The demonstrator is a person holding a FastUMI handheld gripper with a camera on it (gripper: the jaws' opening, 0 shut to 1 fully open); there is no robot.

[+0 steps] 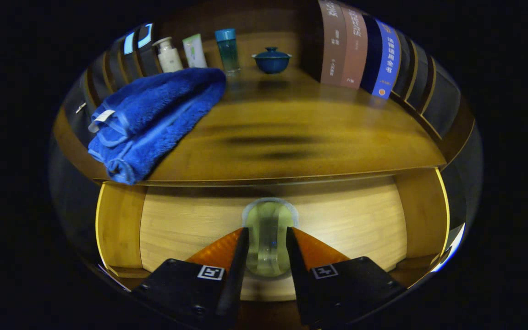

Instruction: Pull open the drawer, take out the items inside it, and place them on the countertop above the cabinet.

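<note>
The gripper (267, 238) clasps a clear glass (267, 238) between both fingers, inside the open drawer (337, 220) below the countertop (291, 137). A blue towel (154, 119) lies on the countertop's left; bottles (168, 55), a lidded bowl (271, 60) and books (360, 50) stand far back.

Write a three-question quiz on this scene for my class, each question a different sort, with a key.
1. True or false: the towel lies on the countertop.
2. What sits between the fingers of the gripper? A) drawer knob B) lidded bowl C) bottle
3. Fill in: the books stand on the countertop to the ____ of the bowl.

Key: 1 true; 2 A, the fingers flank the knob, contact unclear; 3 right.
</note>
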